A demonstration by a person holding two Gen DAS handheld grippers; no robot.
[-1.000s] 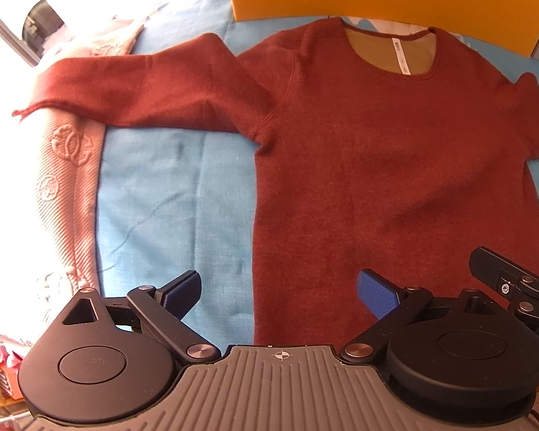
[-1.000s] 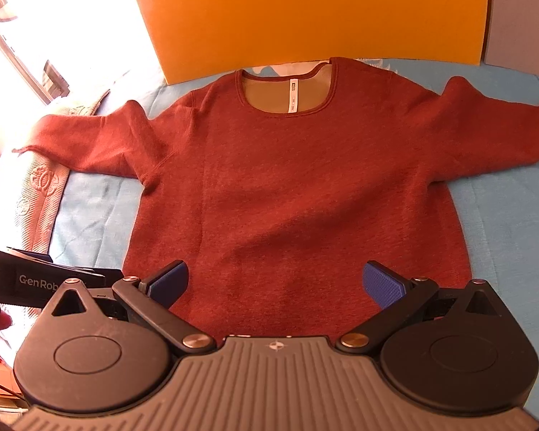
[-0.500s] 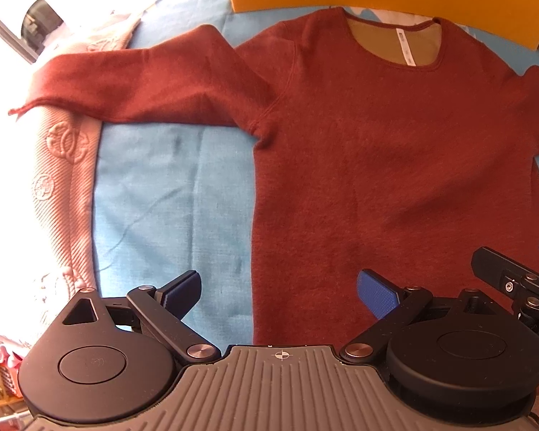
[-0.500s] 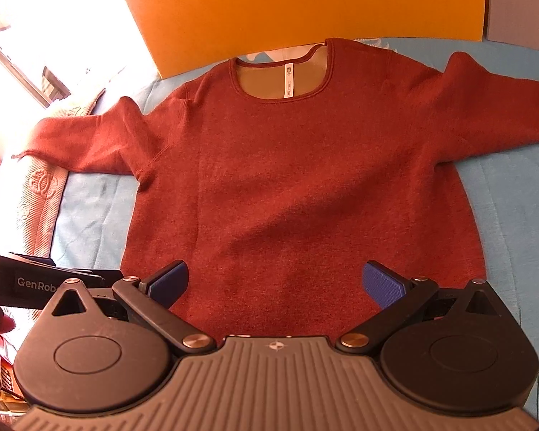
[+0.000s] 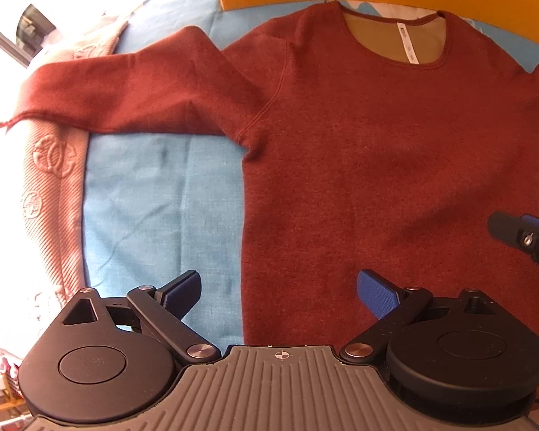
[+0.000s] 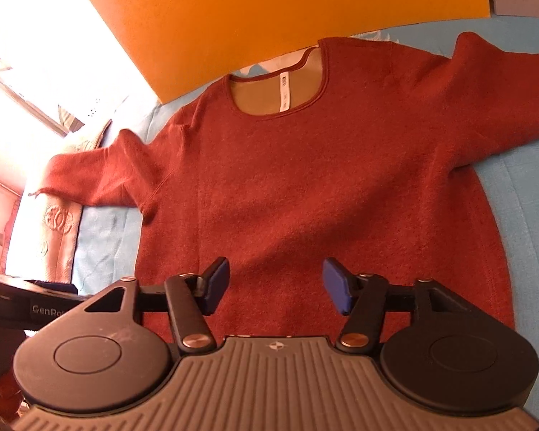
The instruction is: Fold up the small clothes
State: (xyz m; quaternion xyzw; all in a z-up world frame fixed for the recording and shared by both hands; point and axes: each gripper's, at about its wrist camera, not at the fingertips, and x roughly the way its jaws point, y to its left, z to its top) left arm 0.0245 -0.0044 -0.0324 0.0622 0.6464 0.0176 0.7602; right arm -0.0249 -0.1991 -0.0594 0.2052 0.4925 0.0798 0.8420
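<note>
A rust-red long-sleeved sweater (image 5: 377, 165) lies flat, face up, on a blue sheet (image 5: 154, 208), sleeves spread to both sides, neck with a white label at the far end. It also shows in the right wrist view (image 6: 323, 186). My left gripper (image 5: 278, 289) is open and empty, above the sweater's lower left edge. My right gripper (image 6: 275, 285) is open and empty, its jaws narrower, above the sweater's lower middle. It shows at the right edge of the left wrist view (image 5: 524, 237).
An orange board (image 6: 287, 18) stands behind the neckline. A pink embossed blanket (image 5: 43, 186) lies along the left edge under the left sleeve's cuff (image 5: 21, 107). Bright window light is at the far left. The left gripper's body (image 6: 25, 305) shows at the lower left.
Both grippers have moved forward over the sweater. The right gripper's jaws have narrowed and it has tilted. The sweater has not moved.
</note>
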